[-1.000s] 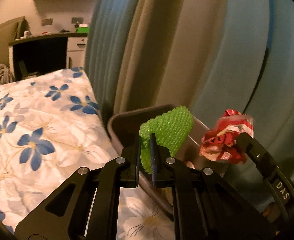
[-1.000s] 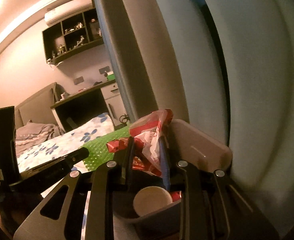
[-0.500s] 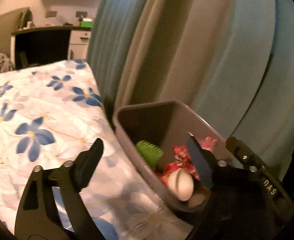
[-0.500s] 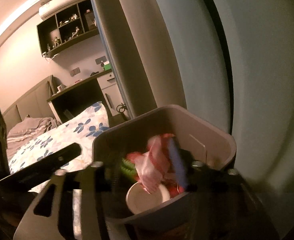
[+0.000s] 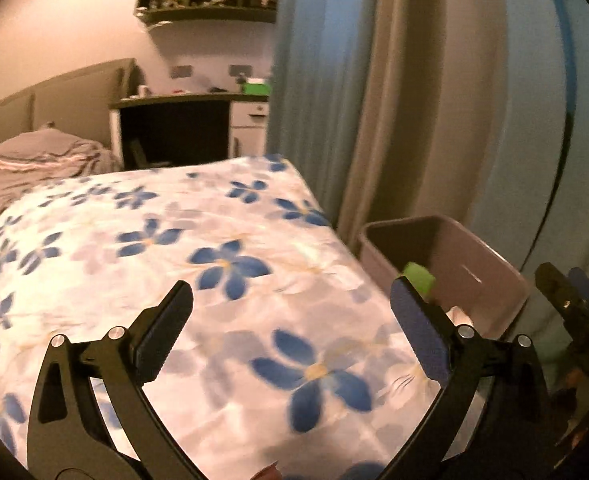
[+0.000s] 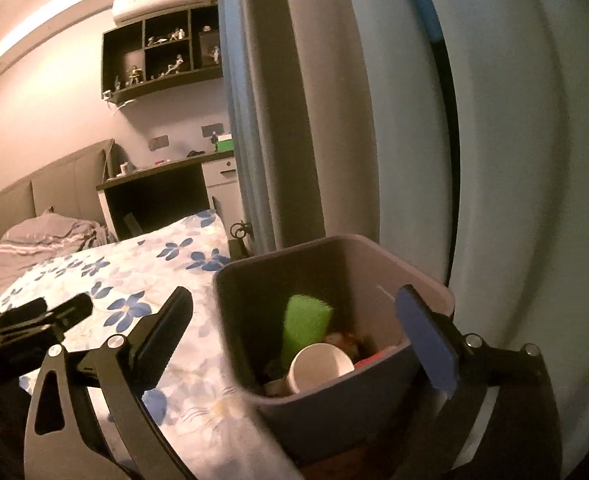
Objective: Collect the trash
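Observation:
A grey trash bin [image 6: 374, 256] stands beside the bed against the curtain; it also shows in the left wrist view [image 5: 490, 264]. Inside it lie a green foam net [image 6: 306, 320], a white paper cup [image 6: 320, 364] and a bit of red wrapper [image 6: 370, 358]. The green net also peeks out in the left wrist view [image 5: 418, 278]. My left gripper [image 5: 290, 316] is open and empty above the bedspread, left of the bin. My right gripper [image 6: 294, 324] is open and empty, its jaws standing either side of the bin's near corner.
The bed has a white spread with blue flowers [image 5: 174, 248]. Blue and beige curtains [image 5: 394, 100] hang behind the bin. A dark desk [image 5: 174, 128] and wall shelf [image 6: 162, 64] are at the far end. A grey pillow [image 6: 50, 232] lies at the head.
Both grippers opened and dropped the green net and the red wrapper into the bin. Both then drew back; the left one swung left over the bed.

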### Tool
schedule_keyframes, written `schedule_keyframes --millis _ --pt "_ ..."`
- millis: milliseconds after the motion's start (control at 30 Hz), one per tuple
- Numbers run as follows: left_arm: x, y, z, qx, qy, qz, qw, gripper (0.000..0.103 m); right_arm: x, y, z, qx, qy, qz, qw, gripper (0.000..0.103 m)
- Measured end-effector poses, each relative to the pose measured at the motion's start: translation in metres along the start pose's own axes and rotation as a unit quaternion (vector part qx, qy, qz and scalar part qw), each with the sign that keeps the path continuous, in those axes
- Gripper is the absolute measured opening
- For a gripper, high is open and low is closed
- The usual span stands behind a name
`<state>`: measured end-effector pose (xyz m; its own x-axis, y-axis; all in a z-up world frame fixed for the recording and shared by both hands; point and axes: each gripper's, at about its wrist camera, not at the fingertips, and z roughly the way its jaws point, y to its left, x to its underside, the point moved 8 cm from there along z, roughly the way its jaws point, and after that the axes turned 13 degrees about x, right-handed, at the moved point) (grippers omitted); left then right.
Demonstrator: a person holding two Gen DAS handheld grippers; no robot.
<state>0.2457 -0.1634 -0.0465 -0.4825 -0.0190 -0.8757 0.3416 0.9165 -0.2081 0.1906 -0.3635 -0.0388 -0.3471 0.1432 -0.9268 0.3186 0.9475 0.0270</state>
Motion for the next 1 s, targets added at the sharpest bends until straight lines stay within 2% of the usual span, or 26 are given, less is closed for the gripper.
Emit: schedule_keyframes --millis 100,333,467,700,1000 --pt "0.003 0.013 -0.026 -0.022 -0.009 -0.001 0.9997 0.097 -0.002 0.010 -0.015 -0.002 -0.005 -0.008 1.000 0.097" --pt "0.012 0.027 -0.078 -0.036 -0.029 0.012 0.9989 0.097 0.000 0.030 -0.060 0.005 -0.032 -0.024 0.999 0.097" --pt "0.019 0.035 -0.100 -0.035 -0.027 0.000 0.9990 0.097 0.006 0.040 -0.080 0.008 -0.035 -0.031 0.999 0.097" --pt "0.033 0.048 -0.125 -0.036 -0.020 -0.009 0.9991 0.097 0.010 0.055 -0.107 0.004 -0.036 -0.042 0.998 0.097" --pt "0.034 0.053 -0.157 -0.047 -0.044 -0.002 0.9979 0.097 0.011 0.074 -0.135 -0.007 -0.056 -0.048 0.997 0.097"
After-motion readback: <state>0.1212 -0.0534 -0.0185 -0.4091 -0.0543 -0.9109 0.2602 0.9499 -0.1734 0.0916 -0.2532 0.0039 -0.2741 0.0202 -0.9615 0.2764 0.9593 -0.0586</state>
